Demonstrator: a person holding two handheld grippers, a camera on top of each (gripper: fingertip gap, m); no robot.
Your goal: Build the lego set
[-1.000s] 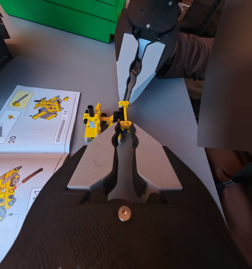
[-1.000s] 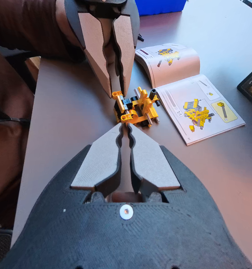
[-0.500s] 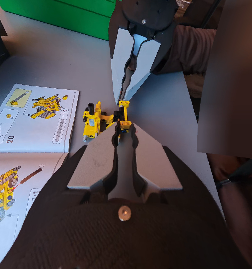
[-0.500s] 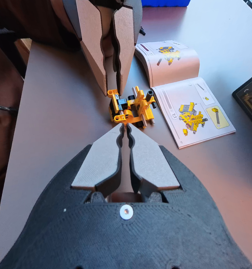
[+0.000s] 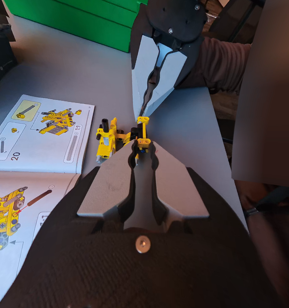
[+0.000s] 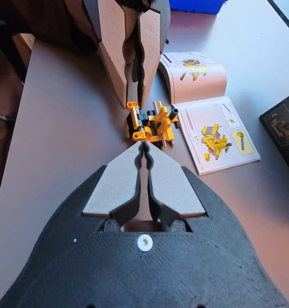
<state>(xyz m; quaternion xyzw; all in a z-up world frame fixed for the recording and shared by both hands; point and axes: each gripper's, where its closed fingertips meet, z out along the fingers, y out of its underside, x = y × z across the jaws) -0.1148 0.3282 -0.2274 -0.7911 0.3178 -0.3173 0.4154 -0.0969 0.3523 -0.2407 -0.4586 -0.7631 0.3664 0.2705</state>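
Note:
A small yellow and black lego model (image 5: pixel 110 141) lies on the grey table next to the open instruction booklet (image 5: pixel 45 133). My left gripper (image 5: pixel 143 144) is shut on the yellow connector at the model's near end. In the right wrist view the model (image 6: pixel 157 126) sits mid-frame, with the left gripper (image 6: pixel 133 107) gripping its far end. My right gripper (image 6: pixel 143 144) is shut, its tips touching the yellow connector at the opposite end. It comes down from the top of the left wrist view (image 5: pixel 141 115). I cannot tell whether anything thin sits between its tips.
A green box (image 5: pixel 73 21) stands at the back in the left wrist view. A blue box (image 6: pixel 195 6) and a black box (image 6: pixel 283 126) lie beyond the booklet (image 6: pixel 215 133). The table edge and a person's sleeve (image 5: pixel 220 66) are close on the right.
My right gripper's jaws have closed and its tips have moved up against the model's end. My left gripper keeps its hold and the model has hardly moved.

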